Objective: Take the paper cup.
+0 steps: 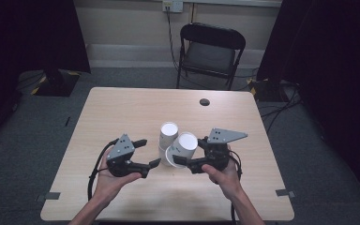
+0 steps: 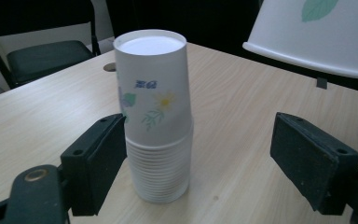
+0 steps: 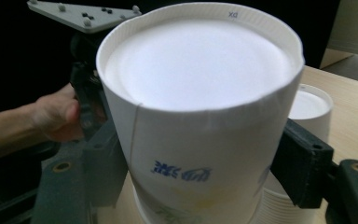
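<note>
A stack of white paper cups [image 1: 168, 135] with a flower print stands upside down at the table's middle. In the left gripper view the stack [image 2: 156, 121] sits between the two black jaws, which stand wide apart and touch nothing. My left gripper [image 1: 150, 152] is open just left of the stack. My right gripper [image 1: 187, 151] is shut on a single paper cup [image 1: 185, 145], held tilted and raised right beside the stack. In the right gripper view this cup [image 3: 200, 116] shows its base, and both jaws press its sides. The same cup's rim [image 2: 317, 32] hangs at the upper right of the left gripper view.
The light wooden table [image 1: 122, 112] has a dark round hole [image 1: 205, 101] near its far edge. A black folding chair [image 1: 211, 51] stands behind the table. Cables run along the grey floor [image 1: 286, 108] at the right.
</note>
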